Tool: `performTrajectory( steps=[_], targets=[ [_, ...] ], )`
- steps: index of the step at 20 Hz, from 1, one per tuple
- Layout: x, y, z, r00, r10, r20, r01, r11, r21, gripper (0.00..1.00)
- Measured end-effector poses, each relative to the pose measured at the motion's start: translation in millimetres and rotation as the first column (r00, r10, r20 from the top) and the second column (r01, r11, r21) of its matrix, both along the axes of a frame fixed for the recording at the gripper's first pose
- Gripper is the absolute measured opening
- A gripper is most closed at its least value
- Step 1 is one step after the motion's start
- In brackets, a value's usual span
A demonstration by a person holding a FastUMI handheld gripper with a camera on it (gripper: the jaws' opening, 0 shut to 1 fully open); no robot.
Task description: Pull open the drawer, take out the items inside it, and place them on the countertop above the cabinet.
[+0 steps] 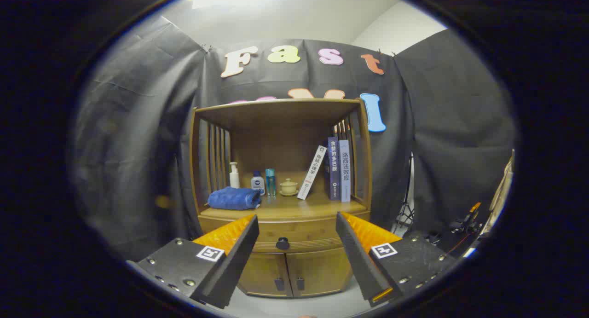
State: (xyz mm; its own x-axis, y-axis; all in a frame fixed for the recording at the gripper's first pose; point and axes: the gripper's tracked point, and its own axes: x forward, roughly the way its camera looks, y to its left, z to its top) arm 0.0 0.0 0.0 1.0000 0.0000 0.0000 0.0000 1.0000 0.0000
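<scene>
1. The gripper [297,228] is spread wide with nothing between its fingers; it is held in open air short of the wooden cabinet [281,203], touching nothing.
2. The drawer [294,235] sits shut under the countertop, its dark round knob [282,243] in the gap between the fingers, at about 12 o'clock from them and slightly toward the left one. What the drawer holds is hidden.
3. Below the drawer, two cupboard doors [290,272] are shut, their small dark handles side by side at the middle seam.
4. The countertop [294,208] has a bare strip along its front edge, widest at the middle and right.
5. On it, from 10 o'clock round to 2 o'clock: a rolled blue towel [233,199], a white pump bottle [234,175], a small white bottle [257,182], a teal bottle [270,181], a lidded cup on a saucer [288,187], a leaning white book [312,172], two upright dark books [339,169].
6. The book spines carry Chinese characters; the small bottle's label is too small to read.
7. Slatted side walls and a shelf roof close in the countertop space.
</scene>
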Motion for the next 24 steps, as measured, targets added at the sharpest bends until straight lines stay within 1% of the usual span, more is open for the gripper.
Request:
performTrajectory(
  steps=[7,17,21,24],
  targets=[
    [0.4,6.4,-6.1,1.000,0.011,-0.003,-0.011,1.000,-0.005,1.00],
    [2.1,4.4,-9.6,1.000,0.004,0.004,-0.004,1.000,-0.015,1.00],
    [13.9,2.0,-19.7,1.000,-0.002,0.005,0.002,1.000,-0.010,1.00],
    [32.1,-2.2,-29.5,1.000,-0.020,0.010,0.020,1.000,-0.004,1.00]
  ],
)
